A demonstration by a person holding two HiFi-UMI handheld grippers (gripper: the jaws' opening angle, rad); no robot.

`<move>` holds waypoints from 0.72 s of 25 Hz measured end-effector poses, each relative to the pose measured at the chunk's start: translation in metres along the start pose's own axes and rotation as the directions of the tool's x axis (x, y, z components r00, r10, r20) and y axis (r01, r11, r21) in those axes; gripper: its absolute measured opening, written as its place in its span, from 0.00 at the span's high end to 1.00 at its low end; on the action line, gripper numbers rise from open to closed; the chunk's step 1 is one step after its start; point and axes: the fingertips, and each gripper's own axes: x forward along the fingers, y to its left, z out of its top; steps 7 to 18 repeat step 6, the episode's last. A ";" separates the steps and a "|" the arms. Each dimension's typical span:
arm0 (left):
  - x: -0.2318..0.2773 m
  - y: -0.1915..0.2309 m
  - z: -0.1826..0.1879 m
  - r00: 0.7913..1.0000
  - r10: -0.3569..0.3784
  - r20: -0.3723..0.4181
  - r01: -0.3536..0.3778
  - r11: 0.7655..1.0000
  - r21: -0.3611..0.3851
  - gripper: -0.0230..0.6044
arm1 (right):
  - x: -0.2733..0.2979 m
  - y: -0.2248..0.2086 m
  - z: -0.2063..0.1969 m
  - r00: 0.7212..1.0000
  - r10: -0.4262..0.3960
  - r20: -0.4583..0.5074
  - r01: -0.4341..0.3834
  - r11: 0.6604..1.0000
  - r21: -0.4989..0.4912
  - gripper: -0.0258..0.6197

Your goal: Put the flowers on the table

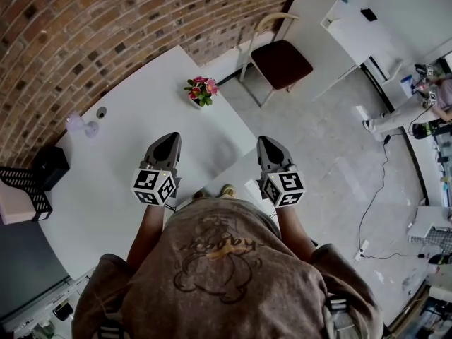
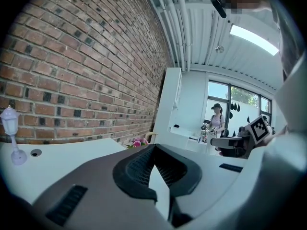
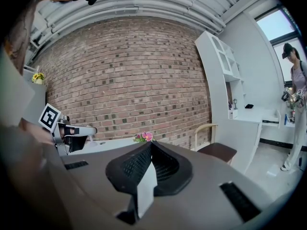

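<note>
Two grippers here, both smooth grey plastic tapering to a point, each with a marker cube of black-and-white squares at the back. The left gripper (image 1: 169,140) is clamped shut with nothing in it, its ribbed black pads meeting at the tip in its own view (image 2: 153,146). The right gripper (image 1: 266,142) is the same deal, closed and empty (image 3: 150,144). There's one bunch of flowers (image 1: 201,90), pink and red blooms over green leaves, sitting on the white matte bench (image 1: 134,129) near its edge, in the upper middle of the head view and well apart from both grippers. Whatever pot they're in is too small to make out. In both gripper views only the blooms peek over the jaw tips (image 2: 139,142) (image 3: 144,137); the rest is hidden. There's a rough red brick wall (image 1: 85,27) across the upper left. One chair (image 1: 281,61) with a pale curved frame and dark red seat sits upper right of the flowers. One little translucent lantern-shaped thing (image 1: 76,125) stands at the left of the bench, and a black mesh basket (image 1: 25,186) is cut off at the left edge.
</note>
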 end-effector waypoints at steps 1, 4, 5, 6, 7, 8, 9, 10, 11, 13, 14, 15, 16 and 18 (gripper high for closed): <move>0.001 0.000 0.000 1.000 -0.002 -0.001 0.002 1.000 -0.001 0.93 | 0.000 -0.001 0.000 1.000 -0.001 -0.001 0.001 1.000 0.001 0.96; 0.004 0.000 -0.001 1.000 -0.005 -0.003 0.005 1.000 -0.003 0.93 | 0.001 -0.003 -0.001 1.000 -0.004 -0.002 0.004 1.000 0.005 0.96; 0.004 0.000 -0.002 1.000 -0.006 -0.004 0.006 1.000 -0.004 0.93 | 0.001 -0.003 -0.002 1.000 -0.005 -0.003 0.005 1.000 0.007 0.96; 0.005 0.000 -0.002 1.000 -0.006 -0.005 0.006 1.000 -0.005 0.93 | 0.002 -0.004 -0.002 1.000 -0.006 -0.003 0.006 1.000 0.009 0.96; 0.005 0.000 -0.002 1.000 -0.006 -0.005 0.006 1.000 -0.005 0.93 | 0.002 -0.004 -0.002 1.000 -0.006 -0.003 0.006 1.000 0.009 0.96; 0.005 0.000 -0.002 1.000 -0.006 -0.005 0.006 1.000 -0.005 0.93 | 0.002 -0.004 -0.002 1.000 -0.006 -0.003 0.006 1.000 0.009 0.96; 0.005 0.000 -0.002 1.000 -0.006 -0.005 0.006 1.000 -0.005 0.93 | 0.002 -0.004 -0.002 1.000 -0.006 -0.003 0.006 1.000 0.009 0.96; 0.005 0.000 -0.002 1.000 -0.006 -0.005 0.006 1.000 -0.005 0.93 | 0.002 -0.004 -0.002 1.000 -0.006 -0.003 0.006 1.000 0.009 0.96; 0.005 0.000 -0.002 1.000 -0.006 -0.005 0.006 1.000 -0.005 0.93 | 0.002 -0.004 -0.002 1.000 -0.006 -0.003 0.006 1.000 0.009 0.96; 0.005 0.000 -0.002 1.000 -0.006 -0.005 0.006 1.000 -0.005 0.93 | 0.002 -0.004 -0.002 1.000 -0.006 -0.003 0.006 1.000 0.009 0.96; 0.005 0.000 -0.002 1.000 -0.006 -0.005 0.006 1.000 -0.005 0.93 | 0.002 -0.004 -0.002 1.000 -0.006 -0.003 0.006 1.000 0.009 0.96; 0.005 0.000 -0.002 1.000 -0.006 -0.005 0.006 1.000 -0.005 0.93 | 0.002 -0.004 -0.002 1.000 -0.006 -0.003 0.006 1.000 0.009 0.96; 0.005 0.000 -0.002 1.000 -0.006 -0.005 0.006 1.000 -0.005 0.93 | 0.002 -0.004 -0.002 1.000 -0.006 -0.003 0.006 1.000 0.009 0.96; 0.005 0.000 -0.002 1.000 -0.006 -0.005 0.006 1.000 -0.005 0.93 | 0.002 -0.004 -0.002 1.000 -0.006 -0.003 0.006 1.000 0.009 0.96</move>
